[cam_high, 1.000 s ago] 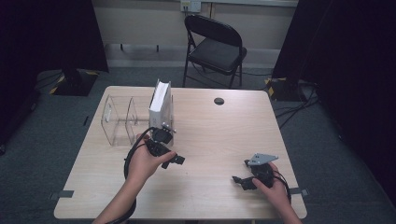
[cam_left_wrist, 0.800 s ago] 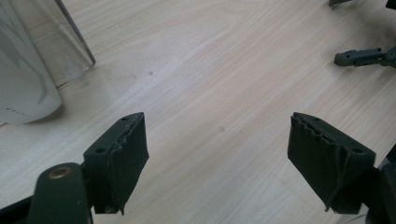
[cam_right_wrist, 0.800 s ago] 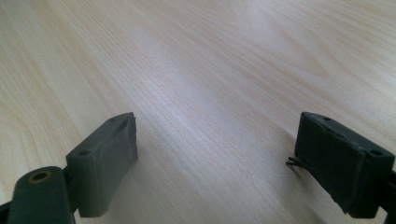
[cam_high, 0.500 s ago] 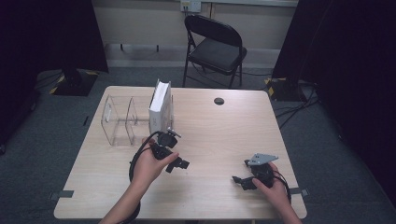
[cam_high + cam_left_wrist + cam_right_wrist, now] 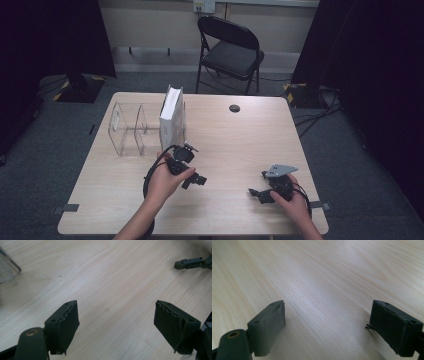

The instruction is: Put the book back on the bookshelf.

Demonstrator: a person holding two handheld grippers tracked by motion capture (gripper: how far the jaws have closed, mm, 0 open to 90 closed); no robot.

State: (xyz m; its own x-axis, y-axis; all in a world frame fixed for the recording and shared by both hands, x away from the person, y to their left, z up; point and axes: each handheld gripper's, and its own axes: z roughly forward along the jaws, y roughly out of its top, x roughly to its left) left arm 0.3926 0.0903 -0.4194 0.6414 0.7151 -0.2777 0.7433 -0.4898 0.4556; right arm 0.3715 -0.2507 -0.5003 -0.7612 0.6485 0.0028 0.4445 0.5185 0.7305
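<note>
A white book [image 5: 171,117] stands upright at the right end of a clear divided holder [image 5: 125,131] on the wooden table [image 5: 235,145]. My left gripper [image 5: 196,165] is held just in front of the book, apart from it, pointing right. In the left gripper view its jaws [image 5: 116,322] stand open over bare wood, and the holder's corner [image 5: 7,267] sits at top left. My right gripper [image 5: 257,184] rests near the front right of the table. Its jaws [image 5: 327,322] are open with nothing between them.
A small black round disc [image 5: 234,108] lies at the back of the table. A black folding chair [image 5: 227,47] stands behind the table. The right gripper's jaw [image 5: 190,263] appears at the top right of the left gripper view. Dark curtains flank the room.
My left hand has drawn back from the book toward the table's front, a little to the right and lower. The right hand has kept still.
</note>
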